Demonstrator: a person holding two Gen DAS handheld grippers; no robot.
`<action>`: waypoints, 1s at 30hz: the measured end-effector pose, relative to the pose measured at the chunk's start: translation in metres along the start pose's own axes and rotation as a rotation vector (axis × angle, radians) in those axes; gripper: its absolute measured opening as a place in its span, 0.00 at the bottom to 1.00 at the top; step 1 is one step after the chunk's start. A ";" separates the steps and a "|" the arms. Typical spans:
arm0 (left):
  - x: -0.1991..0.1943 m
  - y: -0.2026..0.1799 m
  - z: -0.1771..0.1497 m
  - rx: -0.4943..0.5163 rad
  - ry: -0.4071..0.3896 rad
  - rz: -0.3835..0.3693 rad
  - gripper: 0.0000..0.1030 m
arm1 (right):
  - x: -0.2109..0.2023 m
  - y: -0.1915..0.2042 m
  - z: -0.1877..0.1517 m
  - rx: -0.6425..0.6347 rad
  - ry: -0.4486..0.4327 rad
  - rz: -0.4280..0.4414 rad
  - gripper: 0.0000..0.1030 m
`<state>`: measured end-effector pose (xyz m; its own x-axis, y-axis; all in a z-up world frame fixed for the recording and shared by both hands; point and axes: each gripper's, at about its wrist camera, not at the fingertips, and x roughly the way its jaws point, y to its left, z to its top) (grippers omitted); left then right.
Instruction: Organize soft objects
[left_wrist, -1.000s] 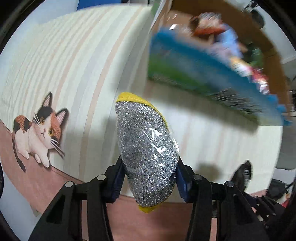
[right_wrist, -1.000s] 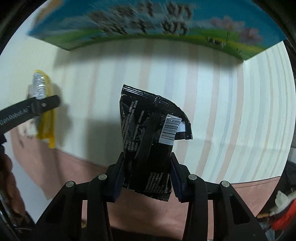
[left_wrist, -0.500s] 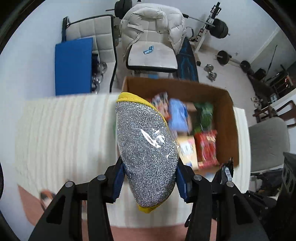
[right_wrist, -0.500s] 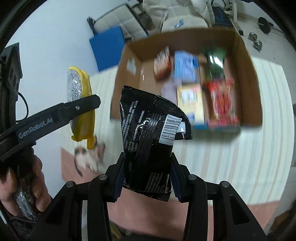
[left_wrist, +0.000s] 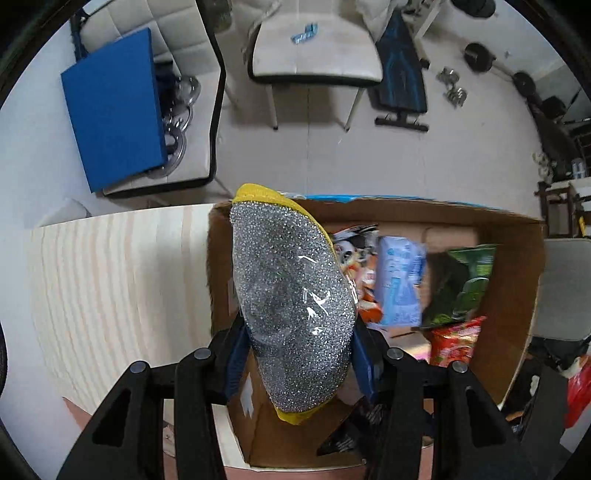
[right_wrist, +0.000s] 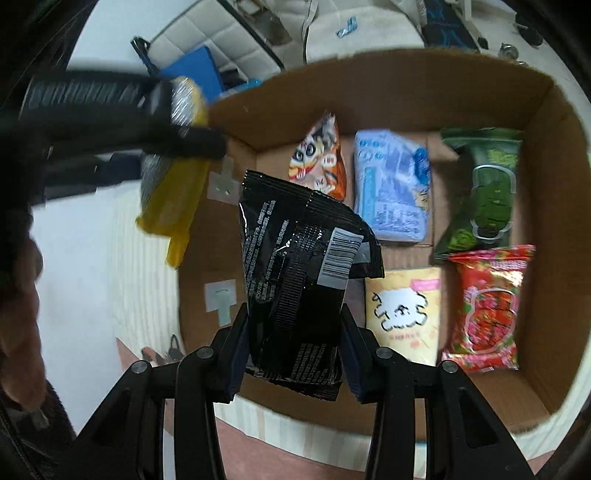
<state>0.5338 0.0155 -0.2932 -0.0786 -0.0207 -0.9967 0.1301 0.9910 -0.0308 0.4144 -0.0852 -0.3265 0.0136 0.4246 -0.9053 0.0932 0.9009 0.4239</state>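
My left gripper (left_wrist: 297, 354) is shut on a silver glitter sponge with a yellow back (left_wrist: 291, 306), held above the left wall of the open cardboard box (left_wrist: 517, 295). My right gripper (right_wrist: 293, 354) is shut on a black snack packet (right_wrist: 299, 266), held over the left part of the box (right_wrist: 406, 85). The left gripper with the sponge (right_wrist: 173, 177) also shows, blurred, at the upper left of the right wrist view, over the box's left wall.
Inside the box lie an orange cartoon packet (right_wrist: 321, 155), a light blue pack (right_wrist: 391, 184), a green packet (right_wrist: 484, 192), a red packet (right_wrist: 487, 306) and a yellow pack (right_wrist: 402, 317). The box stands on a striped tablecloth (left_wrist: 110, 288). Chairs (left_wrist: 314, 44) stand beyond the table.
Both grippers have risen from low over the table and moved toward the box; they now hang over it. Both still hold their items.
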 end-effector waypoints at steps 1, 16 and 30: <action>0.008 -0.001 0.003 0.007 0.013 0.012 0.45 | 0.004 0.000 0.001 -0.001 0.010 -0.001 0.45; 0.033 0.007 0.008 -0.022 0.052 0.058 0.56 | 0.031 -0.005 0.013 -0.015 0.092 -0.046 0.70; 0.004 -0.012 -0.050 -0.004 -0.099 0.043 0.95 | -0.033 -0.052 -0.001 0.007 -0.011 -0.220 0.74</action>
<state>0.4822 0.0104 -0.2934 0.0252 0.0089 -0.9996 0.1269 0.9918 0.0120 0.4080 -0.1464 -0.3189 0.0029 0.2171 -0.9761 0.1024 0.9709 0.2163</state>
